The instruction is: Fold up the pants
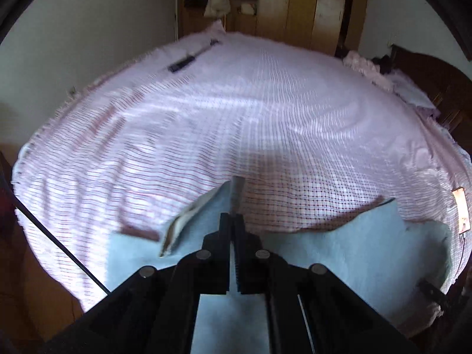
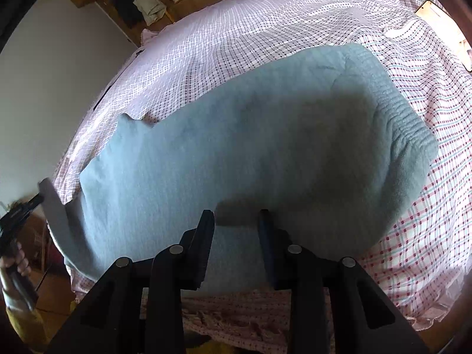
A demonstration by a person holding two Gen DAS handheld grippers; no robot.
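Fingers of my left gripper (image 1: 235, 206) are clenched on the hem of the pale blue pants (image 2: 250, 153), lifting that leg end off the near edge of the bed (image 2: 413, 236). Fingers of my right gripper (image 2: 237, 216) stand apart over the pants, pinching nothing, while the waistband lies toward the bed's right side.

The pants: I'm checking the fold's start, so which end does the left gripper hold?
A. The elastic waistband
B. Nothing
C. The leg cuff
C. The left gripper is shut on the leg cuff of the pants, lifted off the bed, while the waistband lies flat at the far end.
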